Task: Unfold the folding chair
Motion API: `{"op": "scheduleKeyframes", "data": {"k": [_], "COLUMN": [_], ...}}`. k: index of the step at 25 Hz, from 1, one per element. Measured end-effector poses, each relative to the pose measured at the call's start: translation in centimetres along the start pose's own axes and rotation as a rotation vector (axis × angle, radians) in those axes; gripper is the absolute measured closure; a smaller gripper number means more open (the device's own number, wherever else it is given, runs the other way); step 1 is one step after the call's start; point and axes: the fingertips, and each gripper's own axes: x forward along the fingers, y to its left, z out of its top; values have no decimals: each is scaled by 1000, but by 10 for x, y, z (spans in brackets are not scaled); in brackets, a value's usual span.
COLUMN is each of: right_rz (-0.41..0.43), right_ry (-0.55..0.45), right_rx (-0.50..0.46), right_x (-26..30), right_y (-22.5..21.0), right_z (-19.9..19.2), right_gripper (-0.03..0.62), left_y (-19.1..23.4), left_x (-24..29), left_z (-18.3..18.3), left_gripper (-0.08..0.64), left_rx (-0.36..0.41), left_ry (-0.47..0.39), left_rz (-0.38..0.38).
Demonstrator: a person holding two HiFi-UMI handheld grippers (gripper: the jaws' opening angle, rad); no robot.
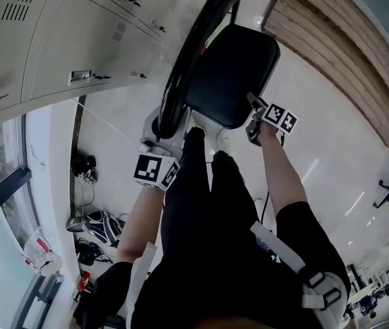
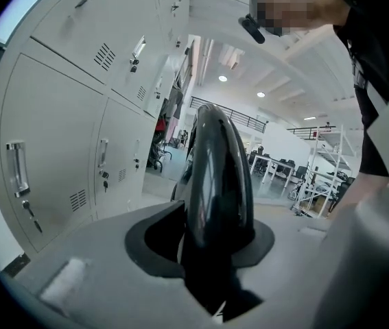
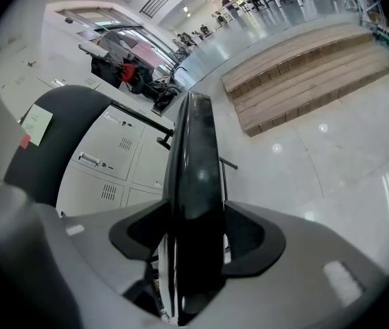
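Beyond the person's black trousers (image 1: 208, 211) stands the folding chair (image 1: 211, 98) beside the lockers (image 1: 57, 40), left gripper (image 1: 157, 134) clamped on its backrest (image 1: 195, 50), right gripper (image 1: 254, 115) on its seat (image 1: 239, 64); they gape apart, so unfolding seems about halfway, seat not yet level.

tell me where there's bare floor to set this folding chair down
Free: the glossy floor right of the folding chair, running up to the wooden platform. Crowded: the left side, where the lockers stand close and cables and bags litter the floor below them.
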Motion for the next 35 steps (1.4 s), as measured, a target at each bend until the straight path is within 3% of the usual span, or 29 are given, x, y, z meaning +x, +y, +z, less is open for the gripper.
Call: {"op": "scheduleKeyframes", "data": {"k": [5, 11, 16, 20, 23, 28, 31, 33, 35], "right_rz": [10, 27, 33, 28, -20, -33, -45, -99, -228], "right_ry": [15, 32, 31, 35, 43, 49, 48, 42, 19], "right_rx": [24, 9, -10, 82, 94, 49, 51, -9, -242], "right_x": [7, 28, 50, 64, 70, 74, 74, 71, 60], "right_y": [0, 0, 4, -4, -16, -20, -26, -24, -14], "right_z": [-7, -15, -20, -27, -34, -37, -37, -35, -24], "right_gripper": [337, 341, 342, 326, 339, 329, 278, 272, 300], "left_y": [24, 85, 126, 157, 178, 184, 184, 185, 186], "left_x": [-3, 0, -4, -5, -6, -5, -6, -7, -8], "left_z": [5, 8, 11, 10, 2, 6, 5, 5, 5], "left_gripper": [446, 480, 482, 480, 480, 489, 491, 491, 489], "left_rx": [-8, 93, 56, 17, -12, -22, -36, -38, -37], "left_ry": [-19, -31, -51, -72, -87, -80, -91, -98, -100], "left_rz": [16, 55, 59, 75, 69, 57, 52, 54, 59]}}
